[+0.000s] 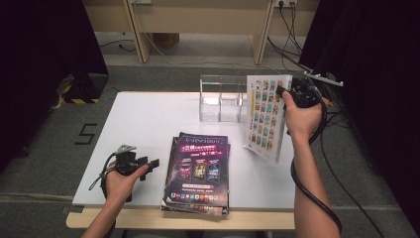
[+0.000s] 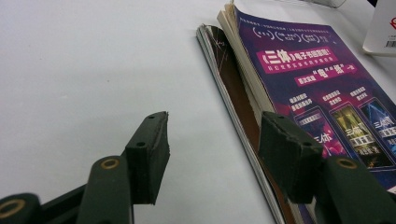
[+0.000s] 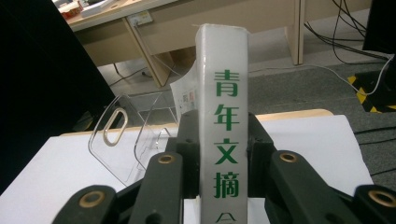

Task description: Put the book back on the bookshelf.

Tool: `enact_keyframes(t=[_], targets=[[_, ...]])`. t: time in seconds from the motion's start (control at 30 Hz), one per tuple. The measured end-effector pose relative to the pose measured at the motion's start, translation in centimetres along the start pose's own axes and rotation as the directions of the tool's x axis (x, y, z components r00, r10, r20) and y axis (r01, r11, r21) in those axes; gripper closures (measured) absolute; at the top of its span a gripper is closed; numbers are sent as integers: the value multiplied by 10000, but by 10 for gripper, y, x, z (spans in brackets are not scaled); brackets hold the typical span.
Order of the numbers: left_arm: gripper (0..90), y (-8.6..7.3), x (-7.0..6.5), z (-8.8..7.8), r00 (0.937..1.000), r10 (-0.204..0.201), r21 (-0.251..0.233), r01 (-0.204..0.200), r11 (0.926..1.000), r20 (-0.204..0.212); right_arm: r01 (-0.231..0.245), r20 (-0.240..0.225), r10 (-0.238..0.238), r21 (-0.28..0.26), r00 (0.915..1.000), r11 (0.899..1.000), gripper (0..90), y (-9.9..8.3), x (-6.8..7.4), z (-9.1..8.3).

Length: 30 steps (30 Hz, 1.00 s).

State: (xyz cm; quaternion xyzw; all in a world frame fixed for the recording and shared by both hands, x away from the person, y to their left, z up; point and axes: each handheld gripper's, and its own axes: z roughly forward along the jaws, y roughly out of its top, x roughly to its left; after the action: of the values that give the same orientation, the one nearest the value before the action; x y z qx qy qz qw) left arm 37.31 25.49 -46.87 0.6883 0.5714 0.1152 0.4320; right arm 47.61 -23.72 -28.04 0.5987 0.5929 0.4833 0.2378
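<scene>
One white book, one clear acrylic file holder and a stack of at least two magazines share one white table.

Black hand-held gripper; brass rivets

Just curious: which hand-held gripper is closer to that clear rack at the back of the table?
Right. The right hand-held gripper holds a book beside the rack; the left one is near the table's front.
</scene>
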Motion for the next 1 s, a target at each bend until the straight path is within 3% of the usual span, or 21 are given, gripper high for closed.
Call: enact_keyframes(t=[0.4, 1.0], targets=[[421, 0, 0, -1, 10000, 0, 20, 0, 10000, 5, -142, 62, 144, -363, 9999, 9992, 736, 1, 5, 3], [421, 0, -1, -1, 10000, 25, -4, -25, 10000, 26, -183, 136, 190, -491, 9997, 9986, 736, 6, 8, 12]])
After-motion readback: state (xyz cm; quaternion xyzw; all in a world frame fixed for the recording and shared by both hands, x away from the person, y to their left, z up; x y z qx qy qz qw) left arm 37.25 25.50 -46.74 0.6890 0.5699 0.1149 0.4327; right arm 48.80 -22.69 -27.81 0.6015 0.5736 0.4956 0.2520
